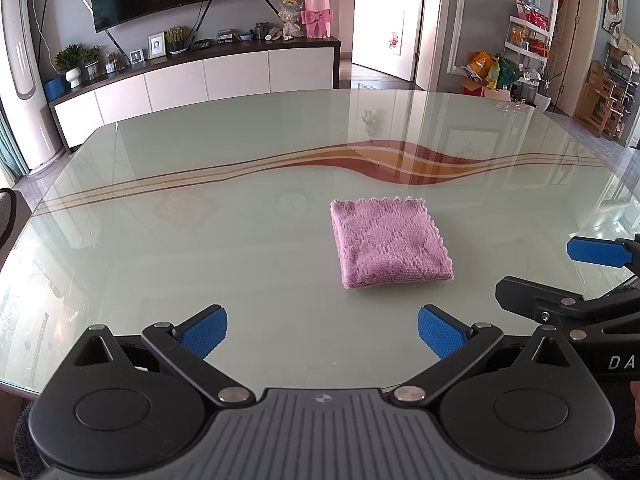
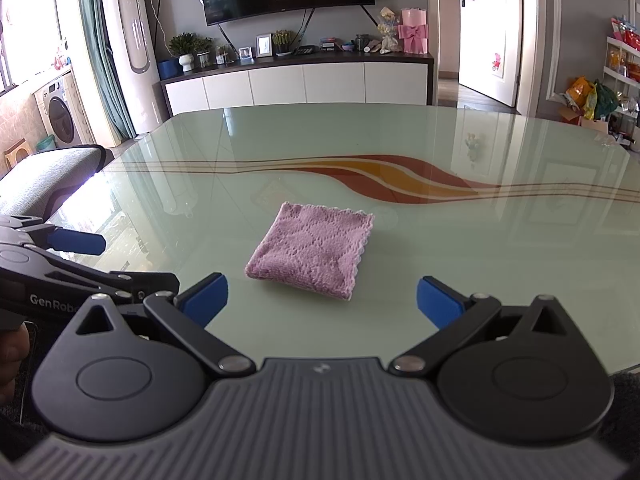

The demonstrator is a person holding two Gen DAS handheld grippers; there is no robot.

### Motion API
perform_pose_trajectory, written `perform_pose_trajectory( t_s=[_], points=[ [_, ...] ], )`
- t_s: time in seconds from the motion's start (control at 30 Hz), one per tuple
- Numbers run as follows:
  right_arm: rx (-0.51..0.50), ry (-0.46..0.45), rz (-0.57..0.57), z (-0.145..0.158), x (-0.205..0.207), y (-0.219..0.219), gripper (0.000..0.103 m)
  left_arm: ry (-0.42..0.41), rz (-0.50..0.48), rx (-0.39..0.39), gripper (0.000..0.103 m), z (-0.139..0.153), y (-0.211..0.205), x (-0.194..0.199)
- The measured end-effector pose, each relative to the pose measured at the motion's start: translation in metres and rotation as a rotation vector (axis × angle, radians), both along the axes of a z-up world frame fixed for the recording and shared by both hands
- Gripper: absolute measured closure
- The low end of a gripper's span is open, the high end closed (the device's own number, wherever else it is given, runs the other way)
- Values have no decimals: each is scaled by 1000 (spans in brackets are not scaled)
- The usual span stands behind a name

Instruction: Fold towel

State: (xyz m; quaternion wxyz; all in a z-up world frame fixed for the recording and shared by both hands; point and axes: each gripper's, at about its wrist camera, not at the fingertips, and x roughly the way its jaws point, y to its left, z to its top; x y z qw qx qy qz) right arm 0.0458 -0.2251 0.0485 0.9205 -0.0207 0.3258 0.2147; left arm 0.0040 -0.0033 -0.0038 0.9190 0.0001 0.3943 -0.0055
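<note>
A pink knitted towel (image 1: 388, 244) lies folded into a small thick square on the glass table (image 1: 200, 240). In the right wrist view the same towel (image 2: 312, 254) sits just beyond the fingers. My left gripper (image 1: 322, 334) stands open near the table's front edge, short of the towel, with nothing between its blue pads. My right gripper (image 2: 322, 300) is also open and empty, close to the towel's near edge. The right gripper (image 1: 580, 280) shows at the right edge of the left wrist view, and the left gripper (image 2: 76, 256) at the left edge of the right wrist view.
The pale green glass table (image 2: 480, 260) has red and orange wavy stripes across its far half. A grey chair (image 2: 48, 176) stands at the table's left side. Beyond the table are a white TV cabinet (image 1: 200, 80) and an open door (image 1: 384, 16).
</note>
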Motion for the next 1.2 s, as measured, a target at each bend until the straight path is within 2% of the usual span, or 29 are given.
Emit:
perform_pose_trajectory(
  t_s=[1.2],
  points=[
    [-23, 5, -6, 5, 15, 5, 0, 11, 2, 11, 1, -4, 3, 22]
  ],
)
